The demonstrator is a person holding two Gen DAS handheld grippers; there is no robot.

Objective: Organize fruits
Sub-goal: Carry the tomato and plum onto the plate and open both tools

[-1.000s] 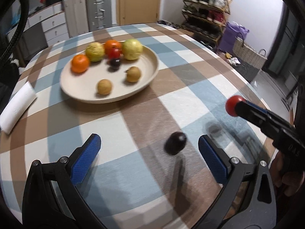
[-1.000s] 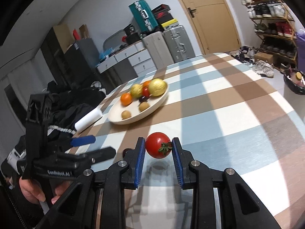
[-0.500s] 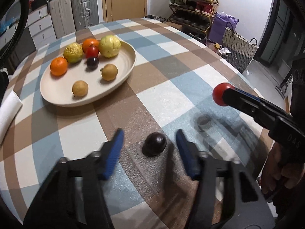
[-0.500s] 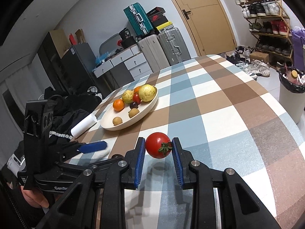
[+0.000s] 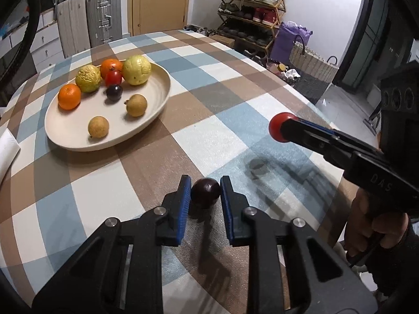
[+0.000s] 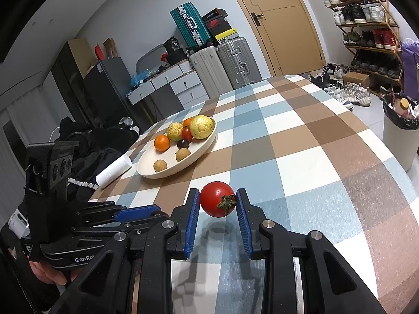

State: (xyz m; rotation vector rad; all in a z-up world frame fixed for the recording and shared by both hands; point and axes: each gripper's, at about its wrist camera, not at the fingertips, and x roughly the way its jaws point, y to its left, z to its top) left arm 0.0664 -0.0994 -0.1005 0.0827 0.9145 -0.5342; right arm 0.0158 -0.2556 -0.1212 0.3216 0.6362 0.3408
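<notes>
A cream plate [image 5: 65,136] at the far left of the checked table holds several fruits: an orange [image 5: 69,96], two yellow fruits, a small tomato, a dark plum and two brown longans. My left gripper [image 5: 204,189] is shut on a dark plum [image 5: 205,192] that sits on the tablecloth. My right gripper [image 6: 218,204] is shut on a red tomato [image 6: 217,202] and holds it above the table. The tomato also shows in the left wrist view [image 5: 280,127], to the right of the plum. The plate also shows in the right wrist view [image 6: 146,168].
A white paper roll [image 6: 114,171] lies left of the plate at the table edge. The round table's edge [image 5: 301,89] curves at the right. Suitcases, drawers, a shoe rack and a bin [image 6: 400,130] stand beyond the table.
My left gripper has moved forward around the dark plum and closed on it. My right gripper keeps the tomato and has risen slightly.
</notes>
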